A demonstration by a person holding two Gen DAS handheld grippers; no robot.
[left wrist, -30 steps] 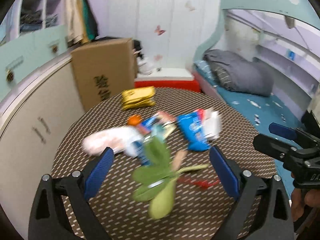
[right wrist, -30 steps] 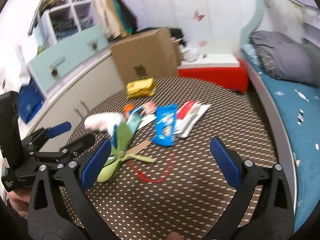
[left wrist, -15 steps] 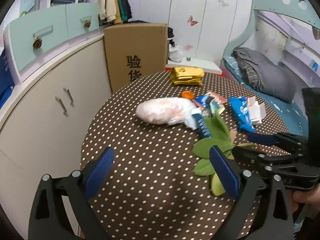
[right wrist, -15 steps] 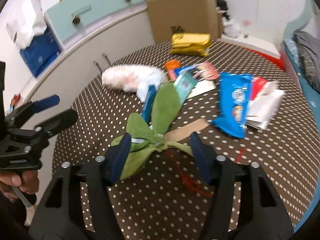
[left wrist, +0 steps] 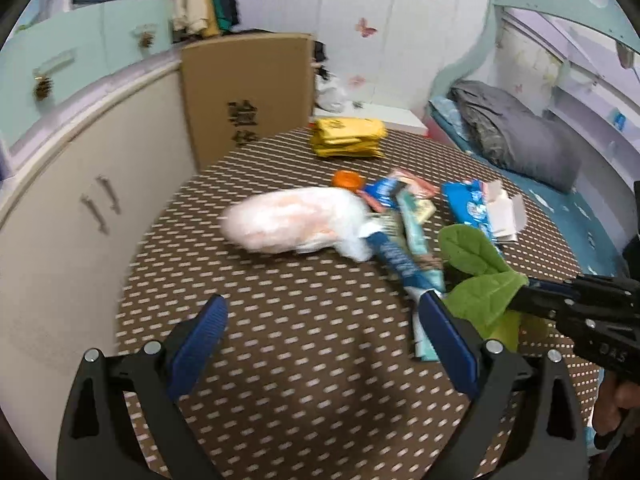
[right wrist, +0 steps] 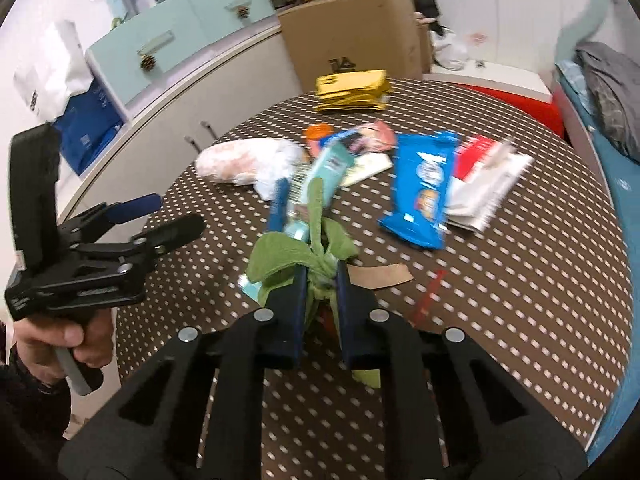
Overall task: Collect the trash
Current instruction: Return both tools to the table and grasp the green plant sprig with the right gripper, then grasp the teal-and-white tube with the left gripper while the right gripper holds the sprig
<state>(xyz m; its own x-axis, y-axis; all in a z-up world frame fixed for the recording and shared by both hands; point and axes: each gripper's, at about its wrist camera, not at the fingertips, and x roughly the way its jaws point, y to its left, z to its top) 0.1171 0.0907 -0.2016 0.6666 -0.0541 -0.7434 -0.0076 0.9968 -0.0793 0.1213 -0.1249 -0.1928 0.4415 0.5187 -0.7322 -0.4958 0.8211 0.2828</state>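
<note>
Trash lies on a round brown dotted table (left wrist: 280, 360): a white-pink plastic bag (left wrist: 292, 220), blue wrappers (right wrist: 424, 184), a teal packet (right wrist: 328, 168), an orange cap (left wrist: 346, 179), a yellow pack (left wrist: 348, 138) and a brown strip (right wrist: 380, 276). My right gripper (right wrist: 320, 280) is shut on the stems of a bunch of green leaves (right wrist: 296, 256); the leaves also show in the left wrist view (left wrist: 480, 276). My left gripper (left wrist: 320, 328) is open and empty above the table's near left part.
A cardboard box (left wrist: 248, 92) stands behind the table by a curved cabinet (left wrist: 60, 200). A bed with a grey pillow (left wrist: 516, 128) is on the right. A red strip (right wrist: 428, 296) lies on the table near the leaves.
My right gripper has closed on the green leaves. My left gripper has moved slightly; it stays open.
</note>
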